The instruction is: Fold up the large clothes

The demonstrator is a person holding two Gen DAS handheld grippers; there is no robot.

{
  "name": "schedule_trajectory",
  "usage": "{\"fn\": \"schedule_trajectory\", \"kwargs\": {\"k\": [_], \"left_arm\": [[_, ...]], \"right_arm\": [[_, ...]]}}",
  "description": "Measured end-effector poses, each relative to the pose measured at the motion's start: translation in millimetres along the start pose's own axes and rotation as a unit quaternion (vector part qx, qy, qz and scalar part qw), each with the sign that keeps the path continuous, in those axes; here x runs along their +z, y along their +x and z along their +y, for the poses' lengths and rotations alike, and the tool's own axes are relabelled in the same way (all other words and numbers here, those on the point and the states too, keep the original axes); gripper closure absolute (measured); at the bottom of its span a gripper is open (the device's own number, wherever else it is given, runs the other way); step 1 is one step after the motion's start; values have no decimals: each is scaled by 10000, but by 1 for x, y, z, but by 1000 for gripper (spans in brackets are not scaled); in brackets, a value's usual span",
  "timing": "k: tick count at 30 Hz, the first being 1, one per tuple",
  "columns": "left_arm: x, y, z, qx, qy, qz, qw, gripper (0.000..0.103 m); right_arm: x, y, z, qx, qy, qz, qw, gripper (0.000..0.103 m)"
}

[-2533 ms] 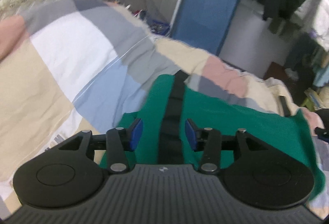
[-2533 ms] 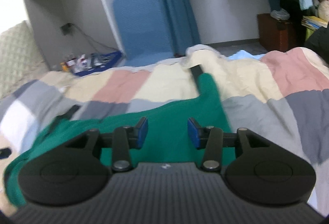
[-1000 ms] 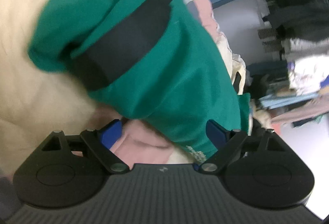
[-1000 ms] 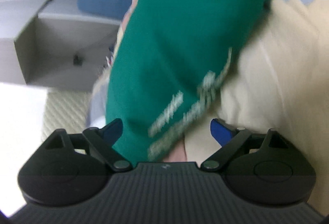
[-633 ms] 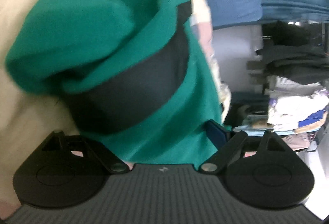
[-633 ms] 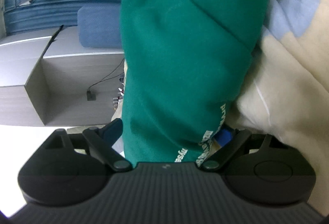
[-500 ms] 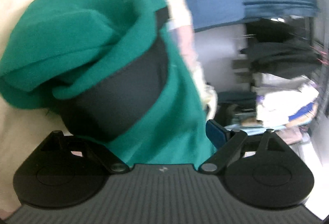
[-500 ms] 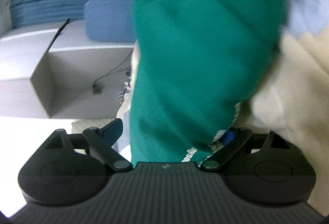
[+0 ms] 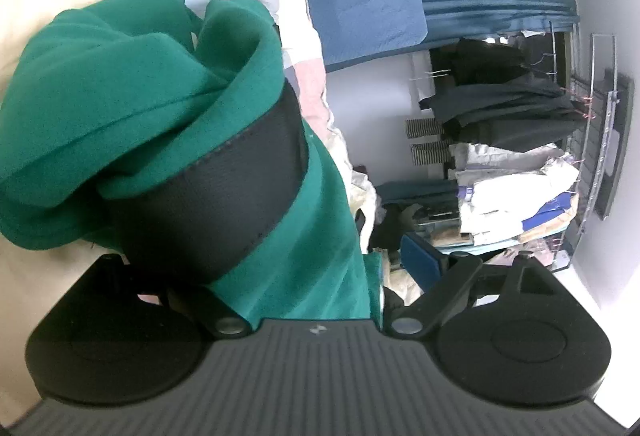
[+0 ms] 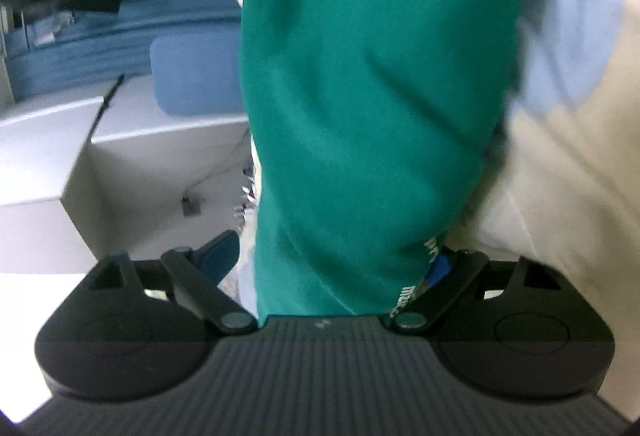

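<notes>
Green garment [image 9: 132, 104] bunched on the bed [image 10: 568, 164], its black band nearest. Left hand-held gripper [image 9: 304, 268] and right hand-held gripper [image 10: 332, 268] both spread wide, cloth between the fingers, unclamped. Likely gathering edges; next, close on cloth and lift.

Green garment [image 9: 120, 96] of soft, matt, fleece-like cloth, with a wide black band [image 9: 224, 192] that looks smoother, faintly grained and stitched along its edge. Pale printed lettering [image 10: 408, 296] sits on the green cloth. Quilt [image 10: 572, 140] beneath is smooth matt cotton-like fabric. Both grippers, left [image 9: 280, 268] and right [image 10: 332, 260], are matt black plastic with ribbed bodies, blue pads [image 9: 420, 260] and shiny metal pivot pins [image 9: 404, 325].
</notes>
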State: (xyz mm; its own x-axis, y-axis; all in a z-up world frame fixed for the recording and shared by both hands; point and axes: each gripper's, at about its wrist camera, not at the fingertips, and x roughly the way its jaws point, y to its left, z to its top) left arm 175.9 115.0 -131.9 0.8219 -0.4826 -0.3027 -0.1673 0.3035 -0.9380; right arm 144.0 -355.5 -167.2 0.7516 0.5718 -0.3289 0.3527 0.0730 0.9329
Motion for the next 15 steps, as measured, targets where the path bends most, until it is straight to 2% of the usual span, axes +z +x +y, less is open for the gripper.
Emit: {"fn": "schedule_trajectory", "kwargs": {"k": [3,7,11,15], "left_arm": [[0,1,5,120,-94,16,9999,12],[0,5,10,249,-188,44,9995,12],[3,14,11,514,-75,53,9986,12],[4,22,19,812,24,57,9967,18]], "right_arm": [[-2,-17,4,-67,-68,-195,9998,10],[7,-45,7,-341,-345,-743,9961,10],[18,-50,-6,-554,-360,-1019,9926,9],[31,-26,-7,-409,-372,-882,9946,8]]}}
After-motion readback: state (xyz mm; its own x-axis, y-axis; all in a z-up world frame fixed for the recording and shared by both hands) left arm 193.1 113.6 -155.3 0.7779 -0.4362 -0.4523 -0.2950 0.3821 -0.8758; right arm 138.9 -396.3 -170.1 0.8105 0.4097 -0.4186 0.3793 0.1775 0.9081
